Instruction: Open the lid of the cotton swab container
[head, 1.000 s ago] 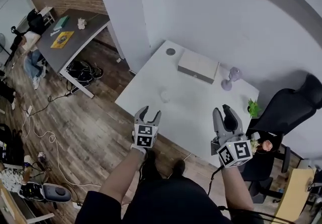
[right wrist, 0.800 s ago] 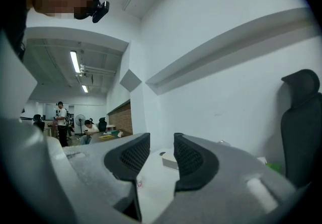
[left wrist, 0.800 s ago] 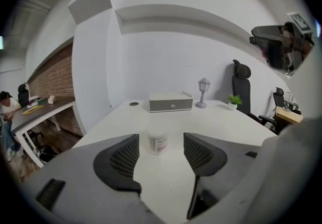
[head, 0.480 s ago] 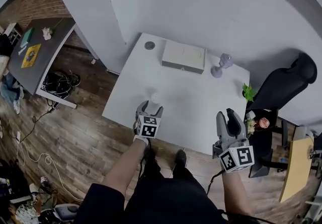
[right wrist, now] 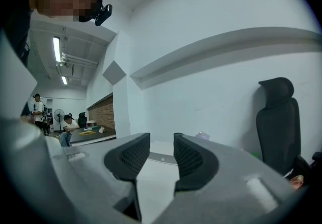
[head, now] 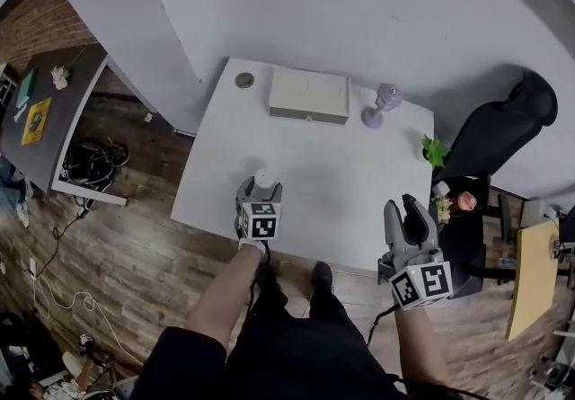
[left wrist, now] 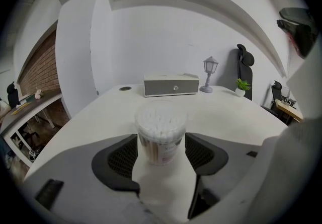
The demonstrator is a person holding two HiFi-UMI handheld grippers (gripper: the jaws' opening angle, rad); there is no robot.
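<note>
The cotton swab container (left wrist: 160, 133), a clear round tub packed with swabs and with its clear lid on, stands upright on the white table (head: 341, 164) near the front left edge. My left gripper (left wrist: 161, 148) has its jaws wide, one dark pad on each side of the tub and close to its wall. From the head view the tub (head: 262, 177) peeks out just ahead of the left gripper (head: 261, 185). My right gripper (head: 403, 203) hovers over the table's front right edge. Its jaws (right wrist: 162, 155) stand a narrow gap apart and hold nothing.
At the table's back stand a beige box (head: 309, 94), a small lilac lantern lamp (head: 382, 103) and a round grommet (head: 244, 80). A little plant (head: 435, 152) and a black office chair (head: 503, 133) are to the right. A dark desk (head: 45, 120) stands far left.
My left gripper has moved forward onto the table until the tub stands between its fingers. The right gripper has stayed roughly where it was. The head view has shifted.
</note>
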